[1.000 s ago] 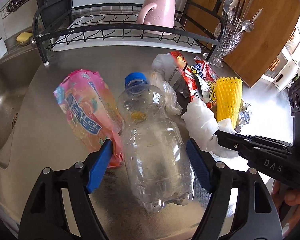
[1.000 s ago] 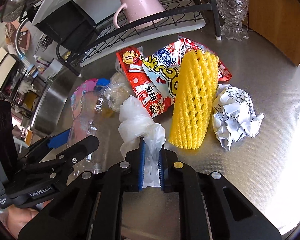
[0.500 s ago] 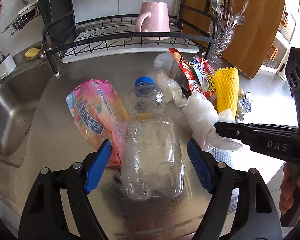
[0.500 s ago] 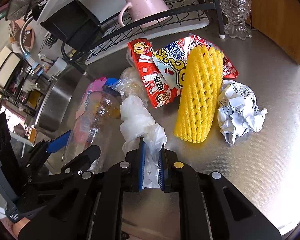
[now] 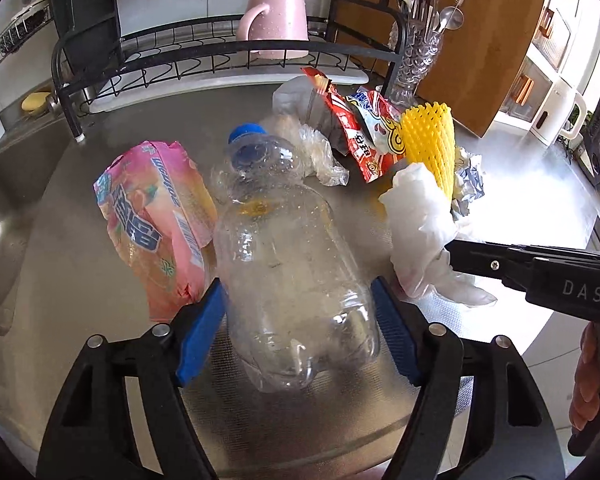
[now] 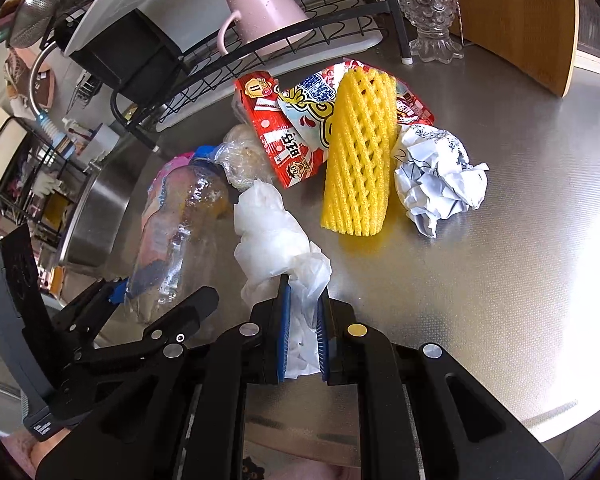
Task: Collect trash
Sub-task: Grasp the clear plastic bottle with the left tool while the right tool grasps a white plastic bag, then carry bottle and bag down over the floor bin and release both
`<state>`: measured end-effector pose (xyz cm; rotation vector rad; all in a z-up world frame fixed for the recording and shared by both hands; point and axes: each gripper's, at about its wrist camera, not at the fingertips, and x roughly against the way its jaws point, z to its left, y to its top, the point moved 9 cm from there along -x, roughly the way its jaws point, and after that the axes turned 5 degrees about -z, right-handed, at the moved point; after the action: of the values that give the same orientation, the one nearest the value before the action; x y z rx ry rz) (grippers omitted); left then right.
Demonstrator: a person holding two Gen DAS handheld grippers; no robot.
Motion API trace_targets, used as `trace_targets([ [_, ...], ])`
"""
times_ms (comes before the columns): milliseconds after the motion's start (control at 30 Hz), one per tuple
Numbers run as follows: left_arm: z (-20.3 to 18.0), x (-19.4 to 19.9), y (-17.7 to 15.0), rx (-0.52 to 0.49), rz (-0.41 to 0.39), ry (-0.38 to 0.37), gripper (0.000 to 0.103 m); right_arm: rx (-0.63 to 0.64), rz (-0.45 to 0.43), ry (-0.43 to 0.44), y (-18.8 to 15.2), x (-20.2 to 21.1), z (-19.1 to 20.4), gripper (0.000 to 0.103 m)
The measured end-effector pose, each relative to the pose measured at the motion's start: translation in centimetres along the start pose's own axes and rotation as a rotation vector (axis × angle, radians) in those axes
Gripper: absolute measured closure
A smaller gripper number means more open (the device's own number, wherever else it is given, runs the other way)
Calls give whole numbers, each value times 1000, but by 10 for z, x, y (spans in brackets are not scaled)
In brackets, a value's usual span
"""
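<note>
While most of the litter sits loose on the steel worktop (image 6: 500, 280), only two pieces are in hand, so I judge the collecting as barely started. Right hand-held gripper (image 6: 303, 332) is clenched on a crumpled white plastic bag (image 6: 268, 232), bag bunched between the blue pads (image 6: 285, 332), its bulk sticking out ahead toward the pile. Left hand-held gripper (image 5: 296, 328) brackets the clear, dented plastic bottle with blue cap (image 5: 288, 264) at its base end, both blue pads at the bottle's sides; looks like contact, but a firm squeeze cannot be told. Bottle lies cap-away, at centre of the left wrist view.

Still uncollected, as far as shown:
- pink printed snack packet (image 5: 156, 220), just left of the bottle, touching it
- clear crinkled film wad (image 5: 320, 156), far side by the cap
- red and white snack wrappers (image 6: 296, 136), overlapping, further back
- yellow foam fruit net (image 6: 360, 152), lying across the wrappers
- crumpled printed paper ball (image 6: 436, 176), right of the net, touching it

No bin or trash bag for dropping shows in either view, so nothing counts as deposited. Black wire dish rack (image 5: 220, 52) with upturned pink mug (image 5: 276, 20) stands at the far edge, not trash. Left to do: carry off bag and bottle, then five more pieces.
</note>
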<state>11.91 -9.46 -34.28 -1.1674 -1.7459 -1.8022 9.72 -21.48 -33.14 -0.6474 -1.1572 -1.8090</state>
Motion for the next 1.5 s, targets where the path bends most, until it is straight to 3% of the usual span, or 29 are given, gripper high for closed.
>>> trace_targets([
  [400, 0, 45, -6, -16, -75, -19, 41, -17, -57, -33, -24, 29, 8, 90],
  [900, 12, 158, -65, -41, -129, -3, 43, -8, -85, -11, -98, 73, 61, 91],
  [1233, 19, 211, -115, -14, -126, 12, 44, 41, -67, -2, -149, 91, 96, 91],
  [1500, 30, 198, -165, 35, -33, 10, 45, 31, -8, -16, -188, 80, 91, 91],
])
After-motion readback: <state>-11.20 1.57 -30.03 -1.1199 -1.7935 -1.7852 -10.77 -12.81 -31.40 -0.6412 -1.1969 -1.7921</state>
